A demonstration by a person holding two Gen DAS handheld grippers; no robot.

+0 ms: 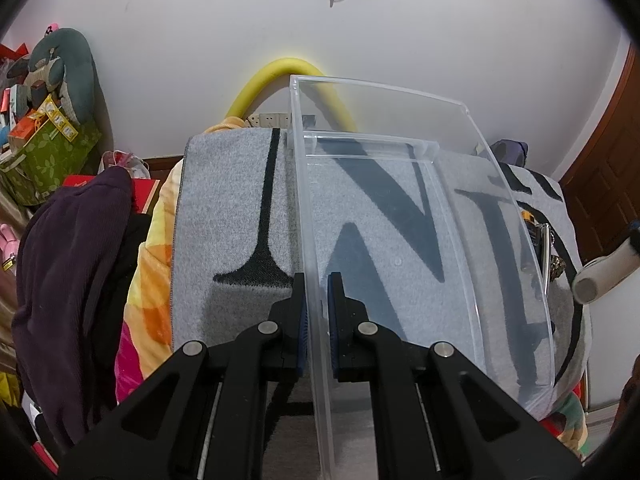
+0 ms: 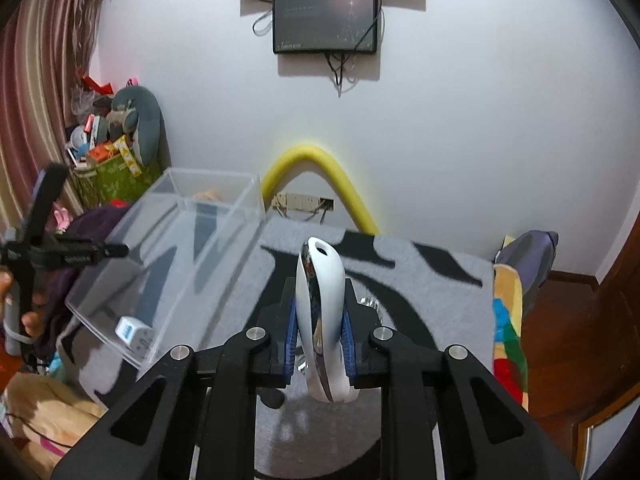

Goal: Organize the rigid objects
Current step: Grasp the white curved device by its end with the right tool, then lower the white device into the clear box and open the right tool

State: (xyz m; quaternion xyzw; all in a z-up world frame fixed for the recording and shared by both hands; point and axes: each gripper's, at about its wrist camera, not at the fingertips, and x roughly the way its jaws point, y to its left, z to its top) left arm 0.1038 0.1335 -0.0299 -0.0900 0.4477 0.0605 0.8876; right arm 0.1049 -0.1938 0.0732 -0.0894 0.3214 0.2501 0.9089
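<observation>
Right claw (image 2: 319, 322) is clamped on the white gadget (image 2: 320, 312) & left claw (image 1: 317, 312) pinches the clear box (image 1: 384, 216) wall, so keep box tilted w/ left, lower gadget in gently beside the charger (image 2: 134, 336).

black claw (image 1: 317, 320), blue ribbed pads (image 2: 349, 344)

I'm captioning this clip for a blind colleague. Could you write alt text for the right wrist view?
The right gripper holds a white and chrome computer mouse on edge between its jaws, above a grey blanket with black lettering. To the left, a clear plastic box sits tilted, a small white charger inside, the left gripper at its rim.
</observation>
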